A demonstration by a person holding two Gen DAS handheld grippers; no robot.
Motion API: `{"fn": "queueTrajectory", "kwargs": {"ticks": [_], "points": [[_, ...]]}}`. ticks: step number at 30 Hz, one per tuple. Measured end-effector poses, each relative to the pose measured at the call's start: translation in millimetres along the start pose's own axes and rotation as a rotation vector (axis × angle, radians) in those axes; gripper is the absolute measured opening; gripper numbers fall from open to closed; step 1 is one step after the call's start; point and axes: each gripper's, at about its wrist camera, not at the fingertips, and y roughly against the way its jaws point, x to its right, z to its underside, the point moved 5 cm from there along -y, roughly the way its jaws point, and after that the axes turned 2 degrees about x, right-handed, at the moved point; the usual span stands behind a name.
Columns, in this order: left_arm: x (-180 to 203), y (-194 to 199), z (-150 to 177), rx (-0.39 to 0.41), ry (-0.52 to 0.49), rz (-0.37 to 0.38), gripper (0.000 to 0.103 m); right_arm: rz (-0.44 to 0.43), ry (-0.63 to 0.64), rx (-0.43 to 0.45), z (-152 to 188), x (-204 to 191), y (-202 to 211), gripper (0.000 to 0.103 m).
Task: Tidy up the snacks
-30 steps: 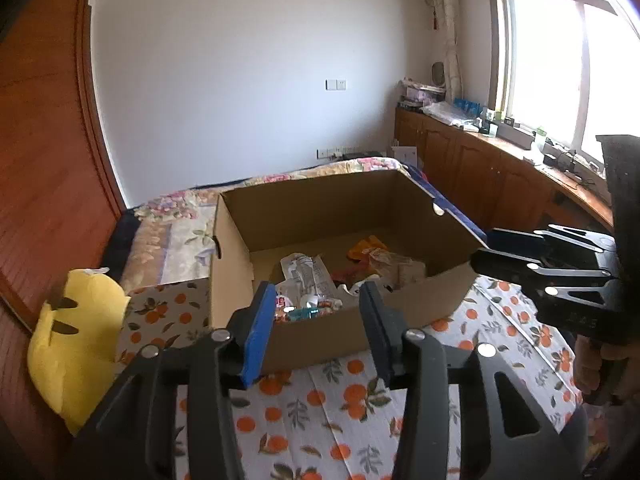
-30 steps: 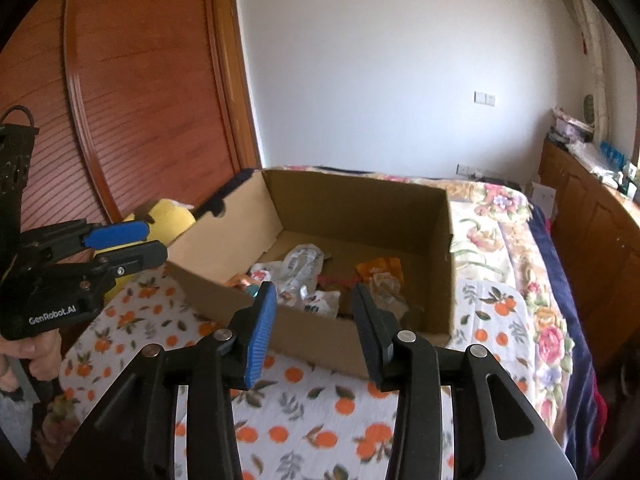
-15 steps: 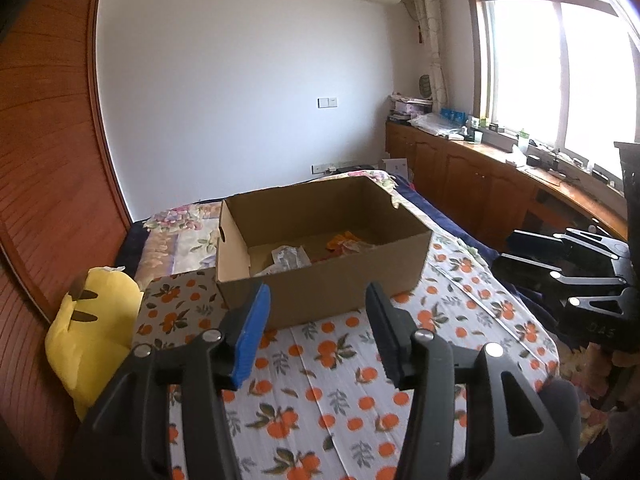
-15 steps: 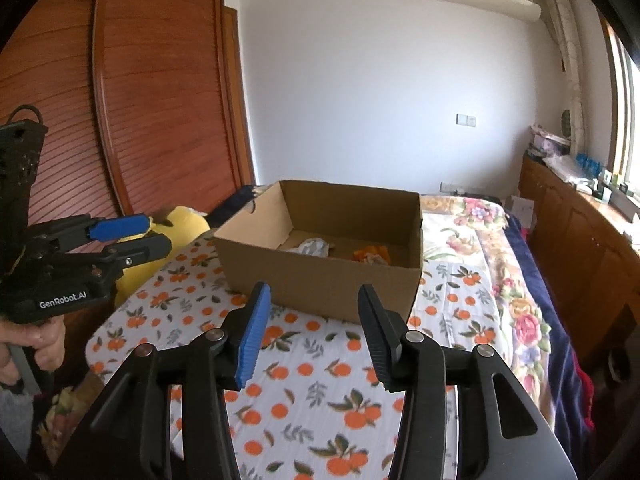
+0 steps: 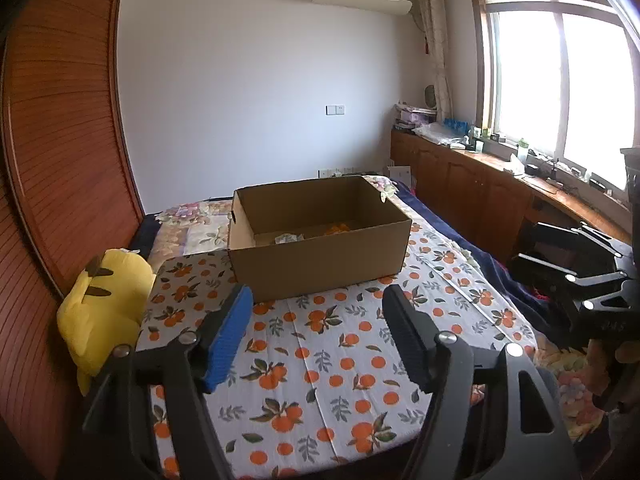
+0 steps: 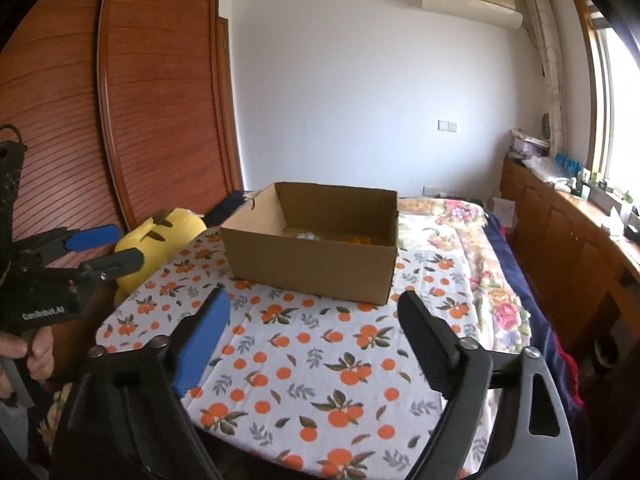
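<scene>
Both tongs (image 5: 318, 324) (image 6: 314, 330) opening, empty; snack box (image 5: 320, 258) well ahead.

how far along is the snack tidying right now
Looks done or nearly so: snack packets lie inside the cardboard box on the orange-print cloth, and none show loose on it. In hand: nothing; the left gripper and right gripper have empty, opening jaws. Left: perhaps nothing, though the box interior is mostly hidden.

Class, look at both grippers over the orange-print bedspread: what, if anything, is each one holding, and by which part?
Nothing is held. The left gripper and right gripper have jaws opening with only bedspread showing between them; the cardboard box sits untouched beyond.
</scene>
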Motion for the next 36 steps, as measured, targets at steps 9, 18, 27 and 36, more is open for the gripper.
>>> {"fn": "queueTrajectory", "kwargs": {"ticks": [9,18,27,36], "points": [[12,35,6,0.05,-0.041,-0.039,0.1,-0.02,-0.024,0.033,10,-3,24,0.103],[16,61,15,0.097,-0.023,-0.067,0.103,0.036,-0.027,0.063,14,-8,43,0.103],[19,73,37,0.114,0.006,-0.152,0.103,0.11,-0.033,0.081,30,-13,68,0.103],[27,71,67,0.112,0.006,-0.162,0.103,0.163,-0.046,0.095,57,-15,82,0.103]]}}
